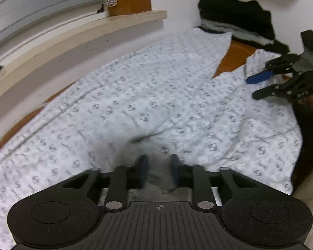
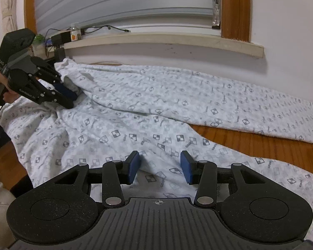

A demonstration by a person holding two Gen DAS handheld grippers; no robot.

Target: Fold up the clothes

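A pale patterned garment [image 1: 135, 104], white-grey with small checker marks, lies spread over a wooden table [image 1: 233, 56]; it also fills the right wrist view [image 2: 156, 108]. My left gripper [image 1: 158, 168] is low over a raised fold at one end, jaws partly open with cloth between the pads; in the right wrist view it [image 2: 70, 95] sits at the far left against a lifted edge. My right gripper [image 2: 160, 167] is open just above the cloth near its front edge; in the left wrist view it [image 1: 255, 87] is open at the far right.
A white wall and wooden window sill [image 2: 177, 39] run along the table's far side, with blinds above. Dark folded clothes [image 1: 237, 18] are stacked at the far end. Cables and small items [image 2: 62, 35] sit on the sill. Bare wood [image 2: 250, 139] shows between garment parts.
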